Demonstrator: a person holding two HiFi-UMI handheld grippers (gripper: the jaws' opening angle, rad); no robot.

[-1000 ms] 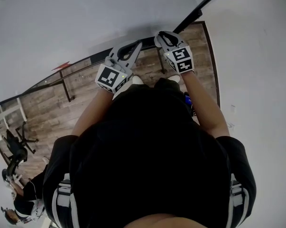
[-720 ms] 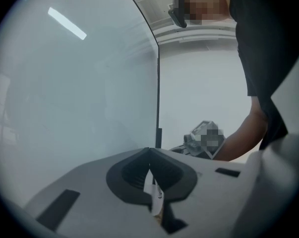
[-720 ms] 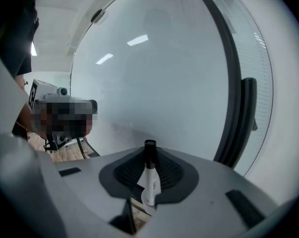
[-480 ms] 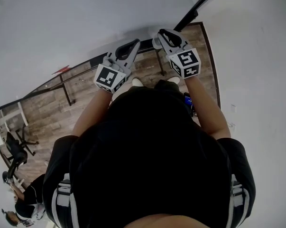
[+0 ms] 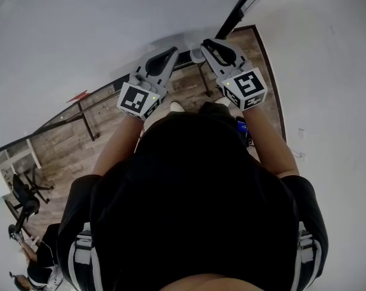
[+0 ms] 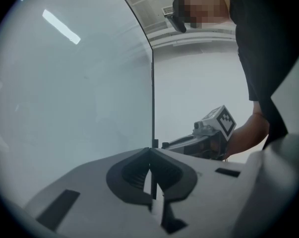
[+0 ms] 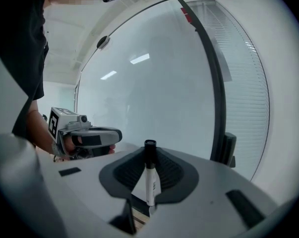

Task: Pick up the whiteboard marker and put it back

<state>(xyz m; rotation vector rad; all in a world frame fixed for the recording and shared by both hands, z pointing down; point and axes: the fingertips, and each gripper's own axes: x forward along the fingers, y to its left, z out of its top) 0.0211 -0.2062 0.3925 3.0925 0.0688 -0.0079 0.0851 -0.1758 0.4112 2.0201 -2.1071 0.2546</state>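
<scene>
The whiteboard marker (image 7: 149, 175) has a white body and a black cap and stands upright between the pads of my right gripper (image 7: 150, 152), which is shut on it. In the head view the right gripper (image 5: 216, 48) is raised close to the whiteboard (image 5: 79, 35), and the marker cannot be made out there. Beside it, my left gripper (image 5: 161, 59) is also held up near the board. Its jaws (image 6: 150, 155) are shut with nothing between them. Each gripper shows in the other's view: the right one (image 6: 209, 135) and the left one (image 7: 85, 138).
The whiteboard's black frame edge (image 7: 216, 98) runs just right of the marker. Below are a wood floor (image 5: 67, 144), the board's stand legs (image 5: 88, 123) and an office chair (image 5: 22, 199). A white wall (image 5: 328, 71) lies to the right.
Both grippers have risen a little toward the whiteboard, the right one drifting rightward. The marker stays held in the right gripper.
</scene>
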